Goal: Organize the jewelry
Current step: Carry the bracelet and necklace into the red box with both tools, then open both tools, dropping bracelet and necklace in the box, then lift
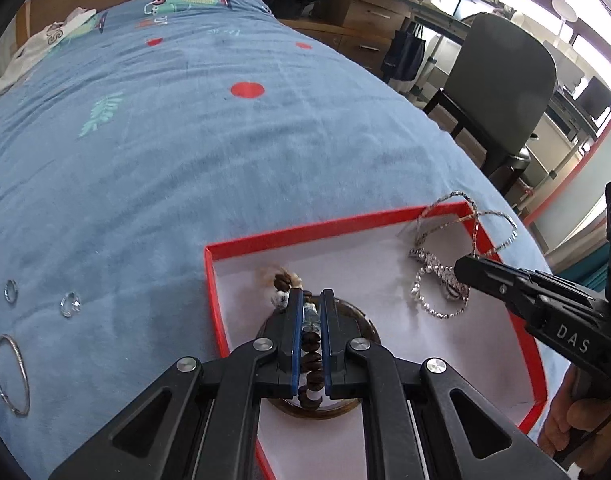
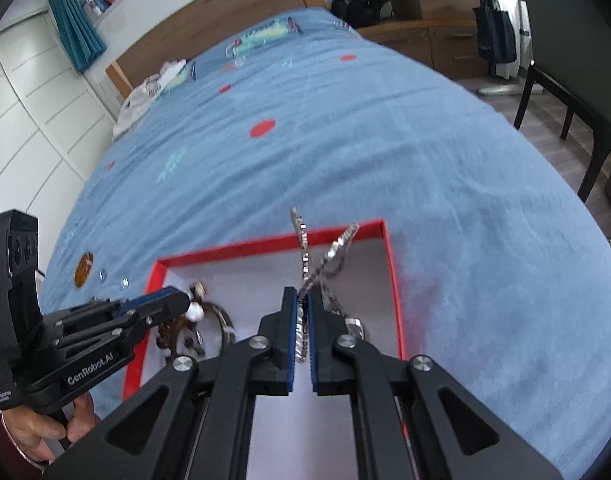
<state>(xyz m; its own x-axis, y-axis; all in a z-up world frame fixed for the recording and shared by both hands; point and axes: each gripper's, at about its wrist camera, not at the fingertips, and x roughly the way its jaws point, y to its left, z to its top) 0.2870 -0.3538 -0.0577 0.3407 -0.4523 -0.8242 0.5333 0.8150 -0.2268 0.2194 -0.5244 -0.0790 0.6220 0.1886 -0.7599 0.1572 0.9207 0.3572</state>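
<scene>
A red-rimmed box [image 1: 305, 232] with a white floor lies on the blue bed cover; it also shows in the right wrist view [image 2: 393, 280]. My left gripper [image 1: 309, 300] is shut on a brown bead bracelet [image 1: 310, 354] over a brown bangle [image 1: 345, 410] inside the box. My right gripper [image 2: 303, 296] is shut on a silver chain [image 2: 305, 256] over the box's right part. In the left wrist view the right gripper [image 1: 463, 270] holds the silver chain [image 1: 437, 280], whose loops [image 1: 501, 220] hang over the far corner.
On the cover left of the box lie a large silver bangle [image 1: 11, 376] and two small rings [image 1: 70, 304], [image 1: 11, 291]. A brown round piece [image 2: 84, 269] lies further left. A dark chair [image 1: 501, 92] stands right of the bed.
</scene>
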